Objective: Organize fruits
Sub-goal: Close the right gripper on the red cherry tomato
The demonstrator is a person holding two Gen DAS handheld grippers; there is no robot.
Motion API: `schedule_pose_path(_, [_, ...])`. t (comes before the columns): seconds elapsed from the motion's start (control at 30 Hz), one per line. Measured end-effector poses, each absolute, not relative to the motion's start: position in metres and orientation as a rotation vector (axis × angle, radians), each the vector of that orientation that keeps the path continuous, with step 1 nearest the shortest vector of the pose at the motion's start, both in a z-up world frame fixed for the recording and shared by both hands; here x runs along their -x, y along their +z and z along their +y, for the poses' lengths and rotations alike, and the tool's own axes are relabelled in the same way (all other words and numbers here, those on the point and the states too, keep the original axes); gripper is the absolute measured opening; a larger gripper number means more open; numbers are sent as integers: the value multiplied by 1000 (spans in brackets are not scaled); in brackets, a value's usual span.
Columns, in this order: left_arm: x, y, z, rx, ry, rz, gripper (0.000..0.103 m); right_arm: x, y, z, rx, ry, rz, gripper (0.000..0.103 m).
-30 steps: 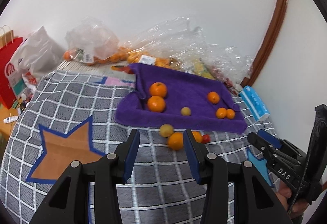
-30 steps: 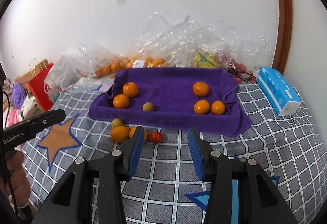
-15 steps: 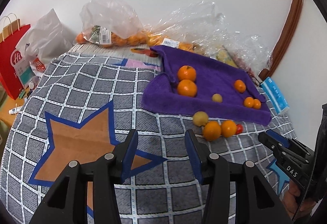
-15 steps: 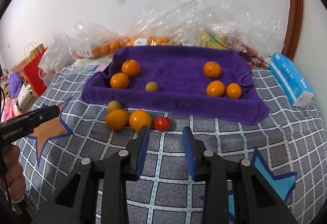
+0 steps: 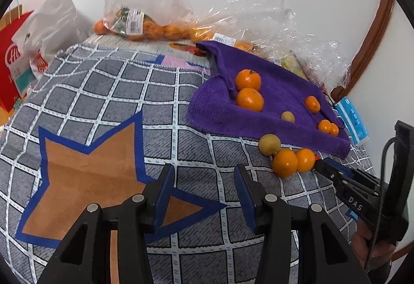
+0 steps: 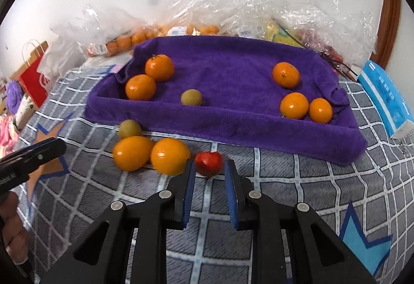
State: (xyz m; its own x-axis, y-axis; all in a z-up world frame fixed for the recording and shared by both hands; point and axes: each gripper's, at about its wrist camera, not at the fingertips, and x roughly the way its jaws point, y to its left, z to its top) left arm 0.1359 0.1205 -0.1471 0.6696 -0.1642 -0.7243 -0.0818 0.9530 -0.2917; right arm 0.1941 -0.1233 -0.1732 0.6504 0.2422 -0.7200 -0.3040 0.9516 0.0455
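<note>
A purple towel tray [image 6: 233, 126] holds several oranges, such as one at the far left [image 6: 159, 67], and a small green-yellow fruit [image 6: 191, 97]. In front of it on the checked cloth lie two oranges [image 6: 169, 155], a green-yellow fruit [image 6: 130, 128] and a small red fruit [image 6: 208, 163]. My right gripper [image 6: 209, 175] is open, its fingertips on either side of the red fruit, apart from it. My left gripper [image 5: 204, 180] is open and empty over the cloth, left of the loose fruits [image 5: 284, 162]. The right gripper also shows in the left wrist view [image 5: 336, 175].
Clear plastic bags of oranges [image 5: 145, 22] and other fruit lie along the wall behind the tray. A blue tissue pack [image 6: 385, 100] lies to the right of the tray. A red paper bag [image 5: 13, 61] stands at the far left. The cloth bears an orange star [image 5: 85, 175].
My right gripper has moved forward and down to the red fruit and its jaws have narrowed around it. My left gripper has swung left, away from the loose fruits.
</note>
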Motion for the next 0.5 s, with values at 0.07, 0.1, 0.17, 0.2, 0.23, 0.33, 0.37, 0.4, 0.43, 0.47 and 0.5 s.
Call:
schedule_pose_path(0.07, [-136,-148,121,323,-52,838,46,-197,-174,-123,82,326,812,22])
schedule_pose_path(0.1, [-137,-148,121,325,-54,837,46,-198,-175,-122,86,331,814,22])
schedule_pose_path(0.17, [-138,-150,120,327,-57,843,47,-201,-176,-119,101,337,818,22])
schedule_pose_path(0.2, [-139,-151,120,330,-62,851,47,-202,-177,-118,105,338,821,22])
schedule_pose_path(0.23, [-139,-153,119,332,-65,859,47,-204,-178,-118,104,342,821,22])
schedule_pose_path(0.33, [-139,-154,117,323,-66,857,48,-206,-179,-118,102,346,816,23])
schedule_pose_path(0.37, [-138,-153,116,316,-64,850,47,-206,-180,-119,98,350,816,23])
schedule_pose_path(0.4, [-138,-153,115,310,-63,845,47,-206,-180,-120,91,352,813,23])
schedule_pose_path(0.43, [-137,-154,115,307,-65,845,47,-206,-180,-121,87,351,812,23])
schedule_pose_path(0.47, [-138,-155,114,305,-68,849,47,-206,-179,-122,87,349,809,23])
schedule_pose_path(0.5, [-139,-156,113,298,-69,858,47,-205,-179,-124,85,349,808,23])
